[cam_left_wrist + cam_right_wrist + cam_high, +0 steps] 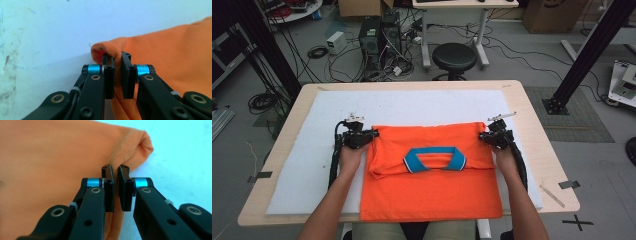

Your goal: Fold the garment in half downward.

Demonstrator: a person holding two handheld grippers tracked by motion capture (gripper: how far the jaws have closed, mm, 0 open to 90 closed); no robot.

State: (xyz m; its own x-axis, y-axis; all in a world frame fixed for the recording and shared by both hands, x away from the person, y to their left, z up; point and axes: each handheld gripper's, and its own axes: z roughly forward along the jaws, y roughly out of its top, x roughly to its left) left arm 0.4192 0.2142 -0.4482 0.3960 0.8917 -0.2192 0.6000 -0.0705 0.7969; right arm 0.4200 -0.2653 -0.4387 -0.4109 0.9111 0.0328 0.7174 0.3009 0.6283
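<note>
An orange polo shirt (432,185) with a blue collar (435,160) lies on the white mat, its top part folded down over the body. My left gripper (373,135) pinches the folded edge at the shirt's far left corner; in the left gripper view the jaws hold orange cloth (160,50) between the pads, gripper (118,65). At the far right corner my right gripper (482,136) clamps the fold the same way, and the right gripper view has a ridge of cloth (125,152) squeezed in the gripper (115,172).
The white mat (402,102) covers most of the wooden table (532,130). The shirt's hem hangs over the table's near edge. A black stool (454,57) stands beyond the far edge, with cables and computers on the floor.
</note>
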